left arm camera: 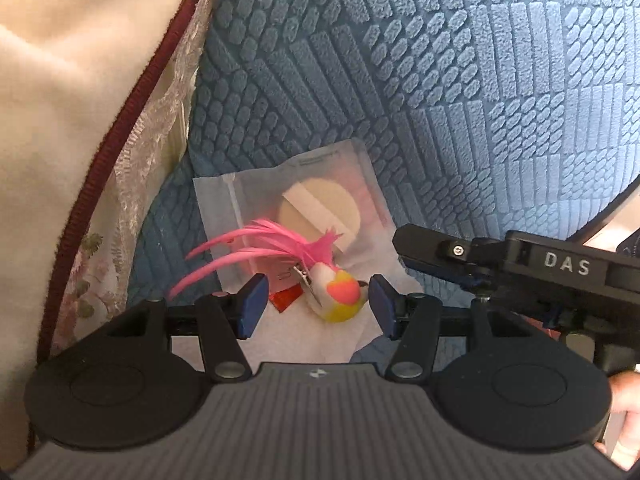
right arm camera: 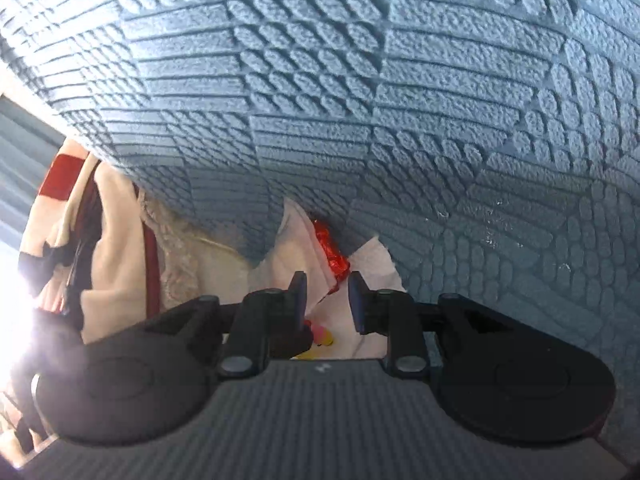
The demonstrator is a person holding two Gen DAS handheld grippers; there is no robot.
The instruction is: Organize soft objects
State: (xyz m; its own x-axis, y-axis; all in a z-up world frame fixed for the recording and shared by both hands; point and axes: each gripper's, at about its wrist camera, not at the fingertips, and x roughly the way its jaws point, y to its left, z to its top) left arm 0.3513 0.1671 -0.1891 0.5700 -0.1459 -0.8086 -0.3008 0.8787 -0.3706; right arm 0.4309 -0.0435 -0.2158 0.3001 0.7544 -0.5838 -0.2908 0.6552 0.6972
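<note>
Blue embossed fabric (left arm camera: 440, 80), pressed into blocks of bars and oval cells, fills most of both views and lies under everything else. On it, in the left wrist view, rests a frosted plastic pouch (left arm camera: 320, 184) with a pale round pad and a white strip showing through it. Over the near edge of the pouch lies a small toy bird (left arm camera: 340, 292) with a white, yellow and orange body, a metal clip on its back and long pink feathers (left arm camera: 256, 244) sweeping off to the left. A scrap of red foil (left arm camera: 286, 299) sits just beside the bird, on white tissue.

The left gripper (left arm camera: 316, 300) hangs over the bird with its blue-padded fingers (left arm camera: 252, 300) standing apart, one on either side of the body; neither pad presses on it. The right gripper (left arm camera: 416, 256) comes in from the right edge of that view, its black body marked DAS, its tip near the bird and the white tissue. In the right wrist view the right gripper (right arm camera: 327, 300) has a narrow gap between its fingers, which hold nothing; beyond them lie the crumpled white tissue (right arm camera: 376, 260) and the red foil wrapper (right arm camera: 332, 248), tucked against the blue fabric, and a bit of the yellow and pink bird (right arm camera: 320, 338) shows low between the fingers.

To the left, a cream cloth (left arm camera: 60, 120) edged with dark red piping (left arm camera: 116, 144) drapes over a pale floral fabric (left arm camera: 152, 148)
</note>
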